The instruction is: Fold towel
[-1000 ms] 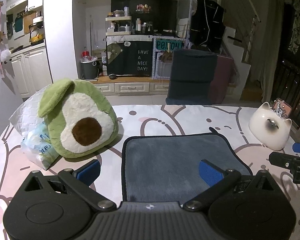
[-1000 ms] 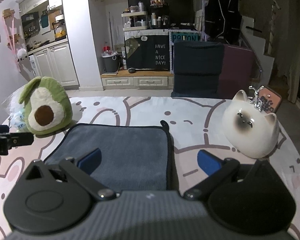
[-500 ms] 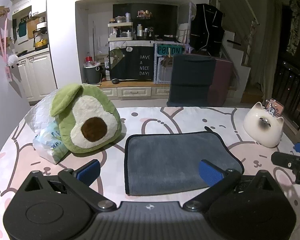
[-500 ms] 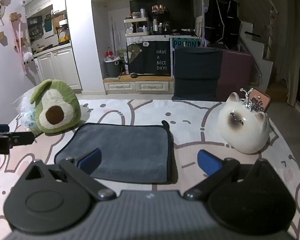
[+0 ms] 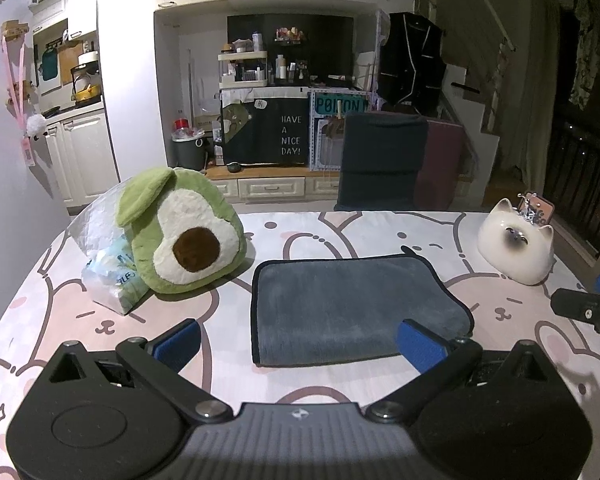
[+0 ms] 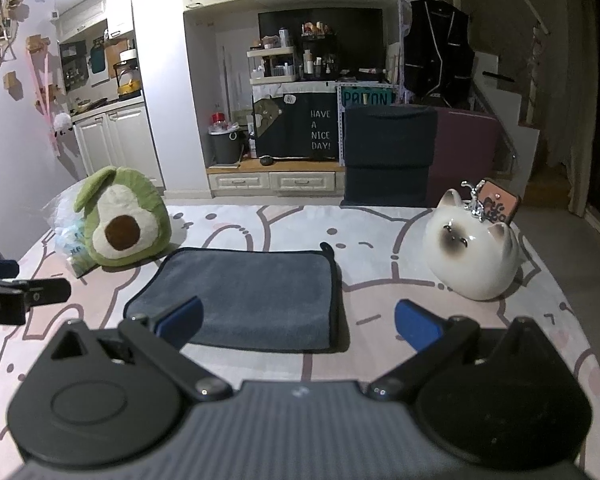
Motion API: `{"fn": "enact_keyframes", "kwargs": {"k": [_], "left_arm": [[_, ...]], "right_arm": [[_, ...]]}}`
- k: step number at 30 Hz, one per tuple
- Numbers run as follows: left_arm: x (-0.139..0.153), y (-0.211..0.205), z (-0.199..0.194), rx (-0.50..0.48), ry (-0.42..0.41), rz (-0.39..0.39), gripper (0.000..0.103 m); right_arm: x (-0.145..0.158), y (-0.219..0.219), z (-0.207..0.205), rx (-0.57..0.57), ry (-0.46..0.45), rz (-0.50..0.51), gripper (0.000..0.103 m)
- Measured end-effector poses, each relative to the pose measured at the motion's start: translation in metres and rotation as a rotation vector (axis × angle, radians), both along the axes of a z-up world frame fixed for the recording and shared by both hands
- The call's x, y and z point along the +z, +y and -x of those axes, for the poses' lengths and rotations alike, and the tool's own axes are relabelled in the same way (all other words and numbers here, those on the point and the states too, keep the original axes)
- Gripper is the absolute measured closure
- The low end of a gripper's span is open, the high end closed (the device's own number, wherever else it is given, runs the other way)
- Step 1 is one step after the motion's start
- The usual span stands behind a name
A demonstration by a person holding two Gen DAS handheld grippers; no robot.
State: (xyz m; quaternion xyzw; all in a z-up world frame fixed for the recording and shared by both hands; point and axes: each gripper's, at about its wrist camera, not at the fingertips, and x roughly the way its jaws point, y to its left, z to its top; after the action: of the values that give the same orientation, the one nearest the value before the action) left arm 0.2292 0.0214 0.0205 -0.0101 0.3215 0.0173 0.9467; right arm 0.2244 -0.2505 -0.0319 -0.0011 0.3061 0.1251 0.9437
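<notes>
A grey towel point(image 5: 352, 304) with dark edging lies folded flat on the table; it also shows in the right wrist view point(image 6: 252, 296). My left gripper point(image 5: 300, 344) is open and empty, just short of the towel's near edge. My right gripper point(image 6: 298, 324) is open and empty, over the towel's near right corner. Each gripper shows at the edge of the other's view: the right one point(image 5: 592, 312) and the left one point(image 6: 16, 292).
A green avocado plush point(image 5: 180, 236) and a plastic bag point(image 5: 108, 272) stand left of the towel. A white ceramic cat point(image 5: 516, 248) stands to the right. The table point(image 5: 380, 224) has a pink bunny-pattern cloth. A dark chair stands behind the far edge.
Both grippers have pulled back and up from the towel, so it looks smaller and farther. The towel has not moved.
</notes>
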Motion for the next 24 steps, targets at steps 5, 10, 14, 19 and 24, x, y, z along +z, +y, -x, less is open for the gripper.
{"fn": "enact_keyframes", "kwargs": {"k": [5,10,14,19,24], "left_arm": [[0.004,0.001,0.013,0.004,-0.006,0.011,0.000],[0.009,0.002,0.026,0.006,-0.024,0.014,0.000],[0.011,0.001,0.035,0.008,-0.032,0.006,0.000],[0.014,0.001,0.046,0.009,-0.033,0.006,0.000],[0.014,-0.004,0.058,0.006,-0.041,-0.025,0.000]], "right_arm": [[0.003,0.001,0.010,0.007,-0.009,0.000,0.000],[0.005,0.001,0.020,0.013,-0.016,0.006,0.000],[0.007,0.001,0.026,0.013,-0.019,0.009,0.000],[0.010,0.002,0.037,0.017,-0.026,0.014,0.000],[0.011,0.002,0.049,0.023,-0.029,0.020,0.000]]}}
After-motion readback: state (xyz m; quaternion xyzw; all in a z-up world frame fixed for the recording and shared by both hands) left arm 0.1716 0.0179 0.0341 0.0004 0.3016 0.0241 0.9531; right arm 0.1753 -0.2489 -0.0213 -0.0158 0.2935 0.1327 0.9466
